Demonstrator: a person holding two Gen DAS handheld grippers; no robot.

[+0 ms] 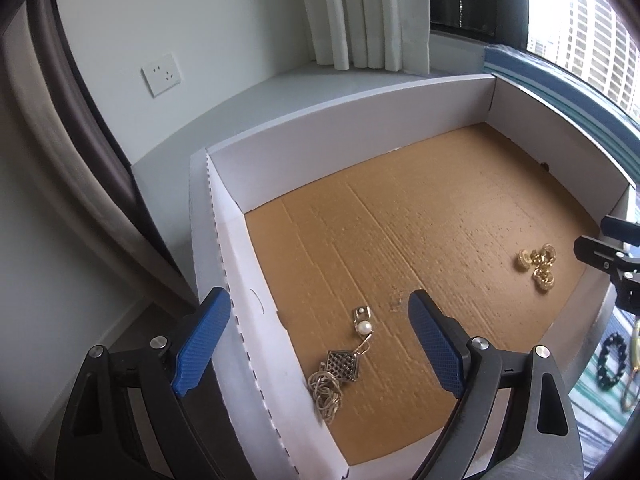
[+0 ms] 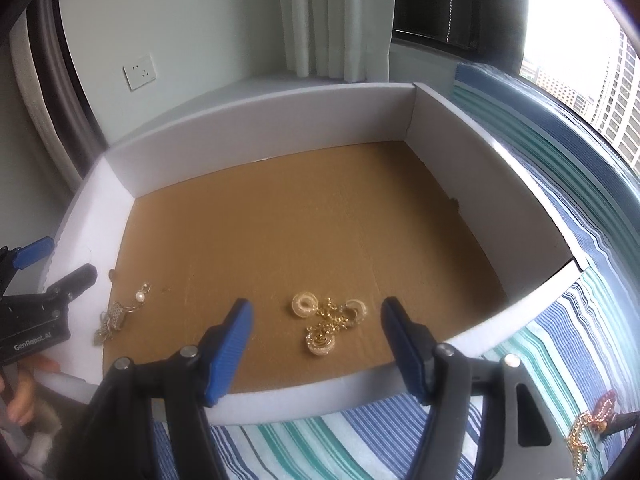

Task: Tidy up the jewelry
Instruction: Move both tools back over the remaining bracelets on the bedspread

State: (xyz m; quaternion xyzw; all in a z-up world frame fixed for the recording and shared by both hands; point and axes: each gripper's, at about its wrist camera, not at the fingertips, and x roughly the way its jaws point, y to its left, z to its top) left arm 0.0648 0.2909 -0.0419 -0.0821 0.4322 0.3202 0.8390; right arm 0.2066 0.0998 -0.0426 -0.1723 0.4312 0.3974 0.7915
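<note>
**Two jewelry pieces lying in the tray, both claws spread and empty**

We found the gold chain with ring charms on the brown cardboard floor near the front edge of the white-walled tray, and the silver pearl pendant necklace lay by the tray's left wall, well apart from it. Our right gripper hovered over the front wall with its blue fingers wide apart around nothing, the gold chain just beyond them. Our left gripper straddled the left wall, fingers also spread and holding nothing. The tray sat on a striped cloth, where more jewelry lay by the right edge.
</note>
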